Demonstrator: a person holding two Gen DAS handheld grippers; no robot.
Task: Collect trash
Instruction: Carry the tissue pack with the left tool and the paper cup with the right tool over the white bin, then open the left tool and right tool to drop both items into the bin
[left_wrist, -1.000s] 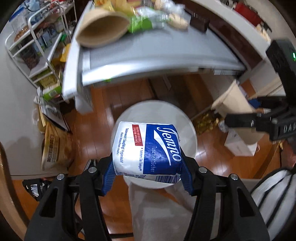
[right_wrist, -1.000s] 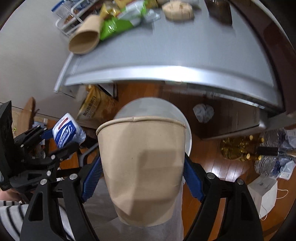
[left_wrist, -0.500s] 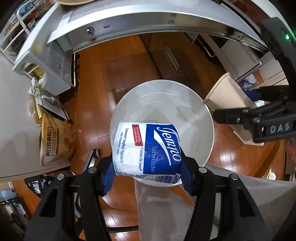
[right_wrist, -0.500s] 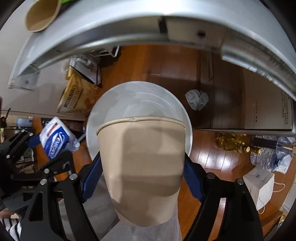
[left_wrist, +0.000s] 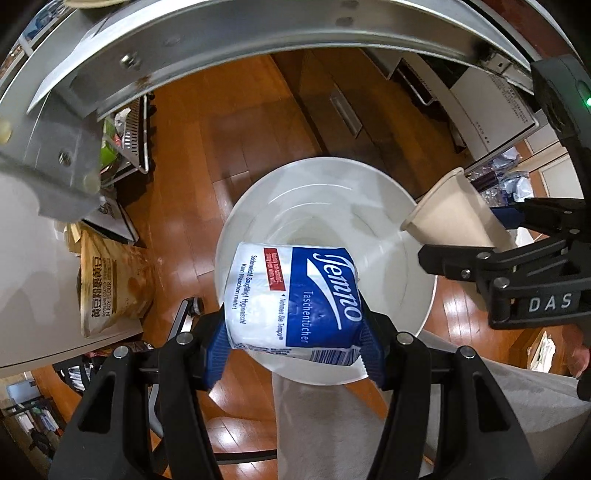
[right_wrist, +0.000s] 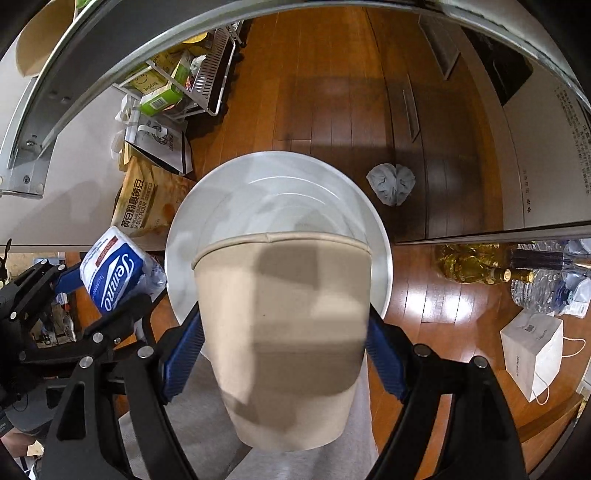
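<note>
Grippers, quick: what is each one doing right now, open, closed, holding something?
Left gripper: shut on the Tempo tissue pack, above the white bin.
Right gripper: shut on the paper cup, above the same bin.

Def someone's home, prob the kitchen/dining bit. Wood plank floor (right_wrist: 332, 92), big flour sack (right_wrist: 142, 206) leaning by the wall, wire rack (right_wrist: 207, 74) w/ cartons & snack boxes, oil bottles (right_wrist: 469, 266) + water bottles (right_wrist: 546, 284) just parked on the floor, paper shopping bag (right_wrist: 532, 354) too. White bin (left_wrist: 424, 295) next to a metal-edged desk (left_wrist: 258, 40). Lived-in clutter, not a lab.
</note>
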